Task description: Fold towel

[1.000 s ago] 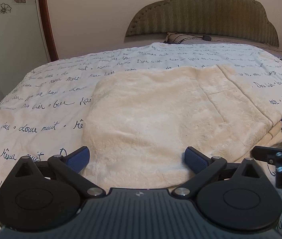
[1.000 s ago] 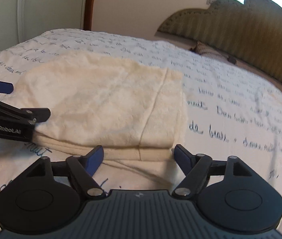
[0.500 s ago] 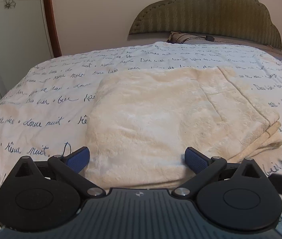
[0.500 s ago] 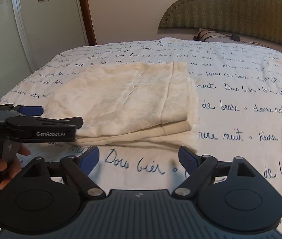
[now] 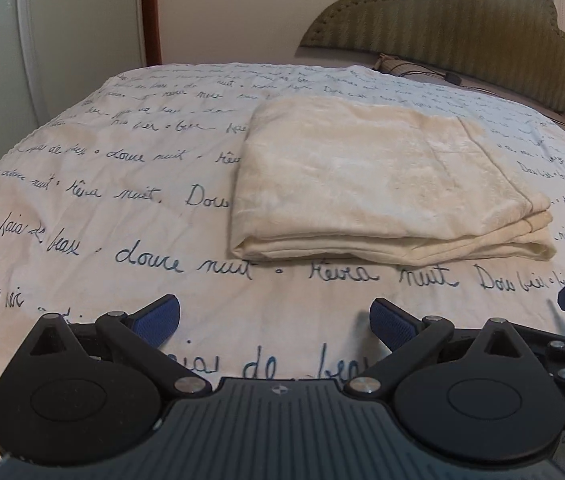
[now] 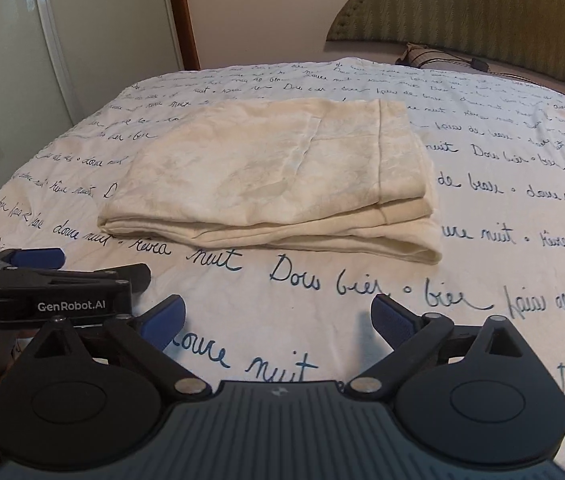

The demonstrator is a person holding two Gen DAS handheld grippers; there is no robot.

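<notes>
The folded cream towel (image 5: 386,184) lies mid-frame on the script-printed bedspread (image 5: 122,208), clear of the left gripper (image 5: 274,316) and right gripper (image 6: 278,316), both spread wide with nothing between them, the right's jaws having just been opening, though lens distortion blurs the edges.

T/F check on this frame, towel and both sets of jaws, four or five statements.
1. The towel lies folded on the bedspread. True.
2. The left gripper is shut on the towel. False: its jaws stand open, clear of it.
3. The right gripper holds nothing. True: its jaws have just been opening, with only bedspread between them.
4. The towel hangs over the bed's edge. False: it rests flat, bedspread all round.
5. The towel is dark blue. False: cream.
</notes>
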